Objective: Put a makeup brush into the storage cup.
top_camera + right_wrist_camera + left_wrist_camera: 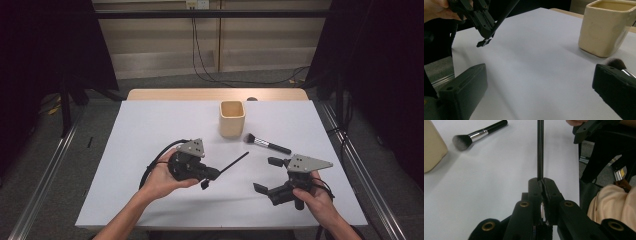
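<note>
Bright overhead light washes the white rectangular tabletop (150,150); surroundings sit dim, shadows stay soft, and both gripper views blur up close.

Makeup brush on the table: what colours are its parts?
Dark grey-tipped bristles, silver ferrule, black handle on the makeup brush; the left gripper view shows it best.

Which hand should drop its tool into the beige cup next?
Left. The left gripper is already shut on the thin black stick, which points toward the beige cup. The right gripper is open and empty, and the makeup brush lies untouched on the table.
</note>
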Demonstrator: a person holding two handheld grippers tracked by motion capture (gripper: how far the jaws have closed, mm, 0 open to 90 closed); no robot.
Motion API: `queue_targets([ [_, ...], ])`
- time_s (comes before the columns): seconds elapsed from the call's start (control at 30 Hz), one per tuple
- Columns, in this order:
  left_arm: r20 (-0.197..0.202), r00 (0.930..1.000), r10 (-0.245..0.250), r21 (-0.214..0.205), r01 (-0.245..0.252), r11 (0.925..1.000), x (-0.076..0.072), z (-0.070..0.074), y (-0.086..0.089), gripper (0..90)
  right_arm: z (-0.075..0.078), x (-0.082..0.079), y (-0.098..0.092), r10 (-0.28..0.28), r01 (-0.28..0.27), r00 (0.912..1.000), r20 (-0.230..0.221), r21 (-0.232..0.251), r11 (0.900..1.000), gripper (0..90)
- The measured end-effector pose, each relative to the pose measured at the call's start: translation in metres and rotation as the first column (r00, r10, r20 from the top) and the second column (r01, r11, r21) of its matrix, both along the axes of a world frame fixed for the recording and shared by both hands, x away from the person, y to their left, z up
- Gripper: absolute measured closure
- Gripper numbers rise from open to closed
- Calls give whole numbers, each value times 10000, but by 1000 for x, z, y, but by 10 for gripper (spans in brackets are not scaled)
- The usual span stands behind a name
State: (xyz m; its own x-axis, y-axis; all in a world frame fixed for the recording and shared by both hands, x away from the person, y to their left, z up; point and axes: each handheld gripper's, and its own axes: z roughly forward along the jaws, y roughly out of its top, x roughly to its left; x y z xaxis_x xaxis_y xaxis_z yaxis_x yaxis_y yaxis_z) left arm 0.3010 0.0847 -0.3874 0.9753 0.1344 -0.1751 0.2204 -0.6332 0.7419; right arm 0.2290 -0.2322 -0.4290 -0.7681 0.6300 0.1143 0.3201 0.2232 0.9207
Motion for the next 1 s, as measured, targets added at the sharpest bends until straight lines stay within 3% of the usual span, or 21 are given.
queue_targets([
  [0.1, -179, 9998, -60, 309, 66, 9995, 2, 1, -2, 858, 3, 3, 1, 345, -344, 9994, 35, -184, 9992, 0],
  [0.2, -110, 9998, -158, 584, 165, 9982, 2, 2, -3, 858, 6, 7, 2, 574, -577, 9983, -86, -423, 9974, 0],
  [0.4, -5, 9999, -123, 1429, 123, 9897, 4, 1, -5, 858, 6, 12, 7, 1044, -1114, 9917, -748, -963, 9891, 0],
  [0.5, -35, 9999, -167, 1683, 170, 9856, 6, 1, -6, 858, 7, 16, 10, 1474, -1701, 9742, -1706, -1267, 9773, 4],
  [0.57, -85, 9998, -163, 1842, 176, 9827, 10, 1, -6, 858, 7, 17, 13, 1561, -1826, 9714, -1790, -1428, 9728, 9],
  [0.67, 159, 9998, 106, 2466, -142, 9690, 16, -1, -5, 858, 9, 22, 17, 1530, -1875, 9695, -1914, -1771, 9662, 10],
  [0.73, -83, 10000, -44, 2459, 64, 9693, 17, -1, -5, 859, 9, 26, 21, 1414, -1806, 9692, -2016, -1914, 9648, 10],
  [0.8, -154, 9998, -93, 2673, 131, 9635, 17, 0, -5, 858, 10, 31, 26, 1621, -2089, 9620, -2195, -2105, 9550, 17],
  [0.9, -126, 9997, -216, 2984, 244, 9541, 17, 1, -5, 859, 12, 37, 32, 1694, -2214, 9615, -2164, -2451, 9439, 20],
  [1.0, -162, 9988, -469, 3276, 497, 9435, 19, 3, -4, 858, 15, 42, 37, 1878, -2502, 9531, -2376, -2687, 9302, 20],
])
